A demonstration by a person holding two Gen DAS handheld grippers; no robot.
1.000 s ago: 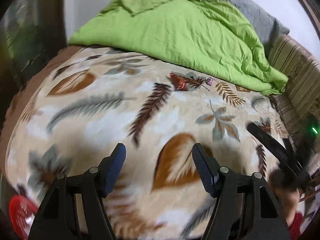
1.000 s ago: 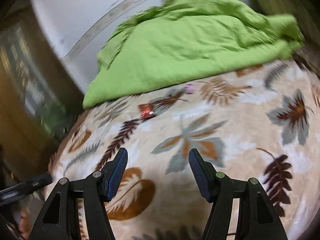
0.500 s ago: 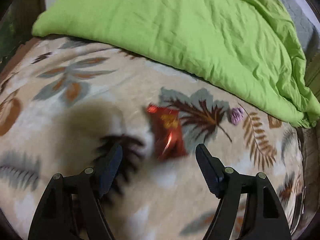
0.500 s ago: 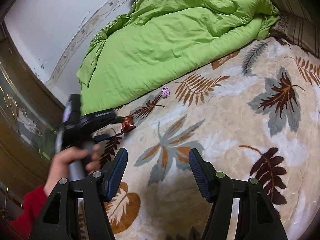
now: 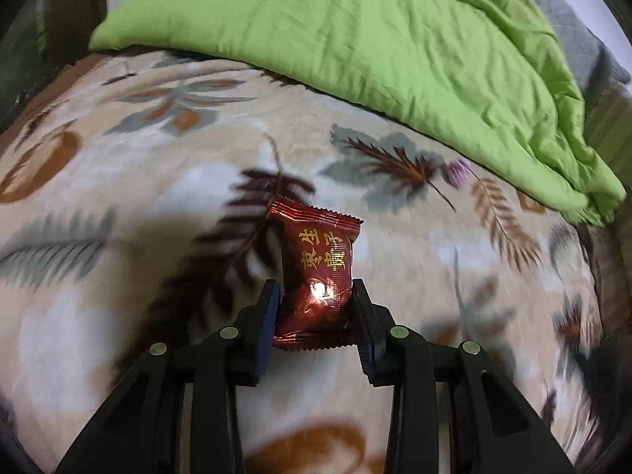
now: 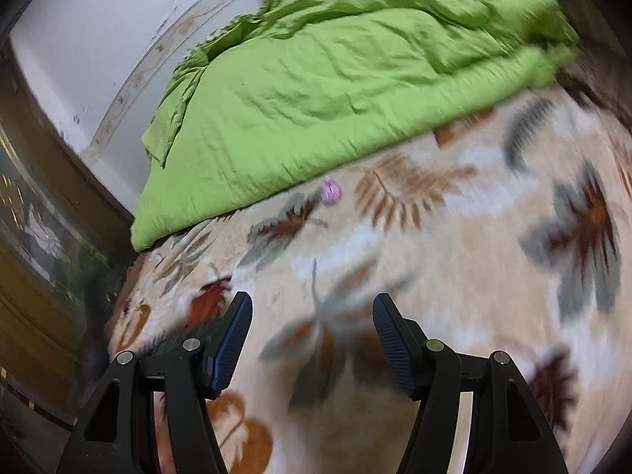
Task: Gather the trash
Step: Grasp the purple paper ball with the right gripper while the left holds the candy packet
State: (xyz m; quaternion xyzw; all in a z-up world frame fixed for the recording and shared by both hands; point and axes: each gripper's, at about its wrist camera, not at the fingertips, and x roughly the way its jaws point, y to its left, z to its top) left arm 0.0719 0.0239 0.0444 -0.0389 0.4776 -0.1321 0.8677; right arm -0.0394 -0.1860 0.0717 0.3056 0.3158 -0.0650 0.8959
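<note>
Left gripper is clamped on the red snack wrapper, fingers pinching its lower half from both sides w/ the top crimped edge sticking up free past the tips. Wrapper looks lifted or just at the leaf-print blanket on the bed; can't tell if it's fully clear. Right gripper is spread wide, nothing in it, hovering over the same blanket.

Risks from here, as I judge them:
- Wrapper is glossy foil, puffy, prob. w/ something inside or air. Pads grip the sides only, so a quick swing could let it slide out or twist between the fingers.
- Squeeze too hard and the pack buckles, grip goes loose.
- If it drops it lands on the busy print, red-brown leaves everywhere, easy to lose.

Still to collect: small purple crumpled bit near the edge of the green duvet, well apart from the right gripper. It's tiny and light on plush fleece, so the fingers may dig into the pile, grab blanket along w/ it, or nudge it under the duvet fold.

No bin in either view, so drop-off spot is unknown.
</note>
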